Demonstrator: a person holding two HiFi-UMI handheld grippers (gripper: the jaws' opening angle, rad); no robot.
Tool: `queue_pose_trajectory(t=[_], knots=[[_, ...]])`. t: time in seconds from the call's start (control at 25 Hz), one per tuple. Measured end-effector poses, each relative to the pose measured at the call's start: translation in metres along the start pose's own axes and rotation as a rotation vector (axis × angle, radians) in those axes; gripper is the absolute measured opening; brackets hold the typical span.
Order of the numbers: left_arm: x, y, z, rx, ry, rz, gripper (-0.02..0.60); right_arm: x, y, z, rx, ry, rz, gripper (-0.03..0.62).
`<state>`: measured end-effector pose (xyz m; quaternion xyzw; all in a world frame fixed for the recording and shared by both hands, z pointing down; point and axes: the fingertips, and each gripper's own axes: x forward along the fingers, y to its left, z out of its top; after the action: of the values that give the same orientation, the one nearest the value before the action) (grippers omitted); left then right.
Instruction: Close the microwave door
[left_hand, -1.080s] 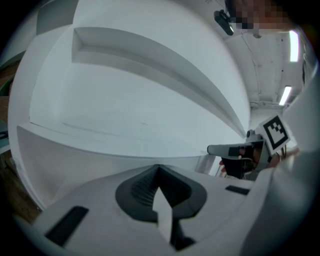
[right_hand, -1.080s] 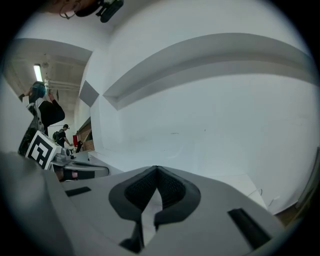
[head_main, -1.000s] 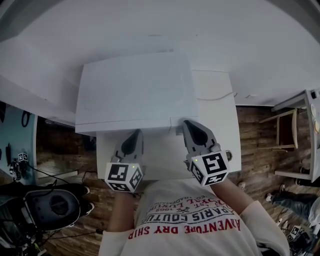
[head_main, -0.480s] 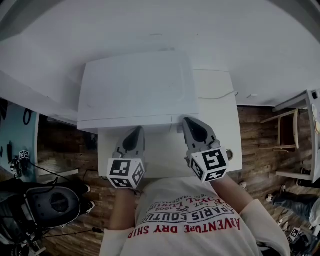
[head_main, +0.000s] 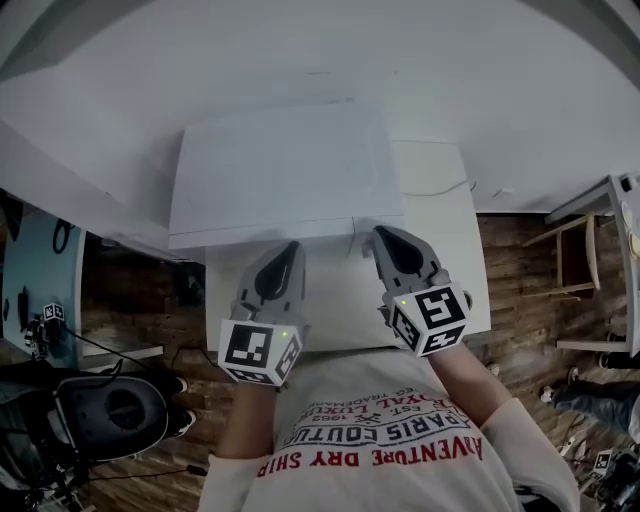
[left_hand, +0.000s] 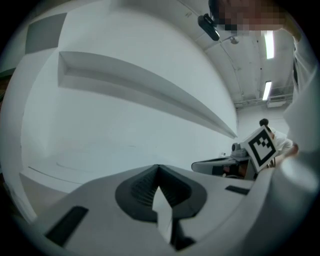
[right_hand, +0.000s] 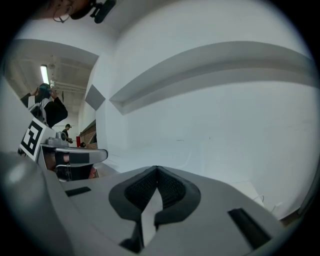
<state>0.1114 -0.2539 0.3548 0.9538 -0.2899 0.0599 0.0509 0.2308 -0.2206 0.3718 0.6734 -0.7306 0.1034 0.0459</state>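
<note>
The white microwave (head_main: 285, 175) is sitting at 12 o'clock in the head view, on the far part of a white table (head_main: 445, 250), with its front edge facing the person. Seen from above, its door is not showing, so I cannot tell whether it is shut. The left gripper (head_main: 288, 250) is pointing at that front edge from 6 o'clock, its jaws pressing together at the tips with nothing between them. The right gripper (head_main: 385, 240) is hovering at 5 o'clock by the microwave's front right corner, its jaws likewise meeting and empty. Wooden floor (head_main: 520, 270) is showing at 3 o'clock.
</note>
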Motion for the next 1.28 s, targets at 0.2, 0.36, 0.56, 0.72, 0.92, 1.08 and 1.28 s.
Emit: queue_pose_trajectory(t=[0.2, 0.36, 0.56, 0.72, 0.92, 1.08, 1.28], knots=[[-0.016, -0.002, 0.017, 0.029, -0.052, -0.032, 0.003, -0.019, 0.025, 0.001, -0.012, -0.041, -0.037, 0.008], [-0.022, -0.008, 0.012, 0.031, -0.054, -0.074, 0.003, -0.031, 0.042, -0.017, 0.007, -0.017, -0.046, 0.008], [-0.031, -0.015, 0.001, 0.01, -0.05, -0.101, 0.003, -0.047, 0.05, -0.024, 0.02, -0.054, -0.114, 0.008], [-0.035, -0.017, -0.011, -0.043, -0.04, -0.112, 0.003, -0.054, 0.047, -0.031, 0.026, -0.053, -0.162, 0.008], [-0.037, -0.01, -0.012, -0.054, -0.045, -0.099, 0.003, -0.052, 0.05, -0.033, 0.034, -0.043, -0.158, 0.008], [-0.037, -0.01, -0.01, -0.04, -0.05, -0.094, 0.003, -0.051, 0.05, -0.033, 0.031, -0.038, -0.152, 0.008], [-0.037, -0.015, -0.013, -0.031, -0.042, -0.102, 0.003, -0.053, 0.049, -0.035, 0.032, -0.029, -0.156, 0.008]])
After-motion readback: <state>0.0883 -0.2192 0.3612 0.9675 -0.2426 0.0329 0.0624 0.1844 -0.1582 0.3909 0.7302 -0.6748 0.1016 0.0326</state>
